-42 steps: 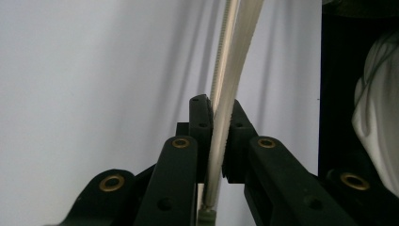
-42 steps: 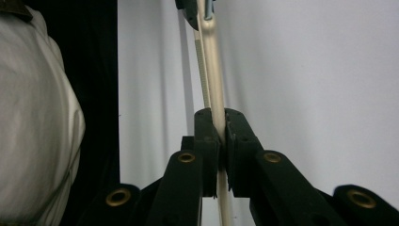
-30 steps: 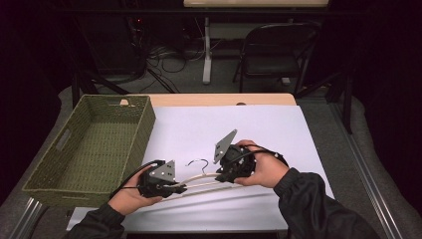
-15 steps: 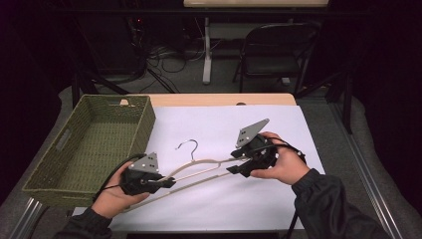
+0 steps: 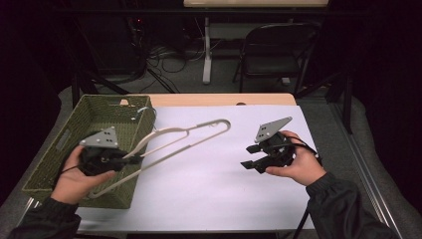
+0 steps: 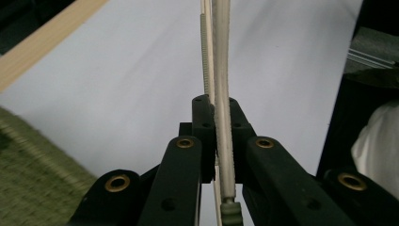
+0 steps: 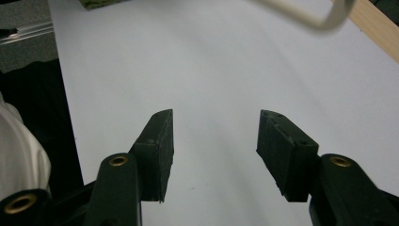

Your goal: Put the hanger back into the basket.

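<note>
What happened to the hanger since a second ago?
The right gripper let go of the hanger; its fingers have just been opening, with nothing between them. The left gripper, still shut on it, carried it up and left, toward the basket. The basket and white sheet stayed put.
</note>
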A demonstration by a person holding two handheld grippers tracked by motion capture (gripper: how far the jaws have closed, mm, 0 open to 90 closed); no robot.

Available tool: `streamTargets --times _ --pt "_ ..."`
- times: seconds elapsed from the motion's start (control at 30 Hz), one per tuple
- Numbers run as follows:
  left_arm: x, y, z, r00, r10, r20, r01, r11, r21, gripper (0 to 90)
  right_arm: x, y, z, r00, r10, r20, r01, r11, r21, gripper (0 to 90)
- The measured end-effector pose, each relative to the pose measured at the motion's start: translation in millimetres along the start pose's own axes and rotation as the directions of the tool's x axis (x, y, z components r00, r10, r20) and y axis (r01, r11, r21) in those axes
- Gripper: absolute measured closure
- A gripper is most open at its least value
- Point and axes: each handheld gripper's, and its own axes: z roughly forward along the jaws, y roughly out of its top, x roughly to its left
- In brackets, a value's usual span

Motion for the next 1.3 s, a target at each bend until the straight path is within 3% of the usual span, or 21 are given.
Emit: streamTargets --times 0.07,0.1,0.3,0.4,0.43,0.47,0.63,0.97,1.17,1.23,1.27,1.3 --pt "12.1 -3.3 -10.8 0.9993 -0.025 -0.028 0.025 0.9996 -0.011 86.8 -2.9 -4.3 1.0 0.9999 0.010 0.011 -0.010 1.000 0.001 45.8" --pt "23.0 -7.9 -21.6 0.9970 -0.046 -0.062 0.044 0.9988 -0.019 86.8 -5.1 -7.5 1.2 0.9995 0.024 0.019 -0.025 1.000 0.007 45.8" --pt "46.9 -21.1 -47.9 0.9871 -0.088 -0.134 0.083 0.9958 -0.039 86.7 -9.3 -12.5 2.0 0.9987 0.041 0.031 -0.042 0.999 0.014 45.7" --pt "60.1 -28.9 -61.4 0.9799 -0.111 -0.166 0.104 0.9933 -0.050 86.7 -12.3 -14.6 2.0 0.9977 0.055 0.039 -0.055 0.998 0.014 45.4" --pt "69.3 -34.3 -68.9 0.9744 -0.132 -0.182 0.123 0.9904 -0.063 86.7 -13.7 -15.9 1.9 0.9971 0.062 0.044 -0.062 0.998 0.012 45.5" --pt "69.3 -34.3 -68.9 0.9744 -0.132 -0.182 0.123 0.9904 -0.063 86.7 -13.7 -15.9 1.9 0.9971 0.062 0.044 -0.062 0.998 0.012 45.5" --pt "89.9 -46.5 -83.2 0.9607 -0.160 -0.227 0.146 0.9863 -0.078 86.7 -14.5 -19.4 3.0 0.9967 0.068 0.045 -0.069 0.997 0.018 45.6" --pt "114.1 -72.2 -78.5 0.9443 -0.179 -0.276 0.174 0.9839 -0.042 86.7 -14.2 -21.2 7.7 0.9963 0.074 0.042 -0.076 0.997 0.035 45.5" --pt "120.9 -89.4 -80.2 0.9410 -0.201 -0.272 0.196 0.9795 -0.048 86.7 -13.5 -23.4 11.6 0.9959 0.080 0.041 -0.082 0.996 0.044 45.5" --pt "123.0 -95.1 -83.3 0.9379 -0.218 -0.270 0.211 0.9759 -0.057 86.6 -13.3 -25.0 14.1 0.9953 0.086 0.044 -0.087 0.996 0.022 45.5" --pt "124.0 -97.8 -84.8 0.9372 -0.222 -0.269 0.215 0.9751 -0.056 86.6 -14.0 -24.4 12.4 0.9959 0.084 0.035 -0.086 0.995 0.054 45.5" --pt "124.9 -100.5 -85.9 0.9356 -0.226 -0.271 0.220 0.9741 -0.053 86.6 -14.2 -25.0 13.6 0.9957 0.085 0.037 -0.086 0.995 0.043 45.5"
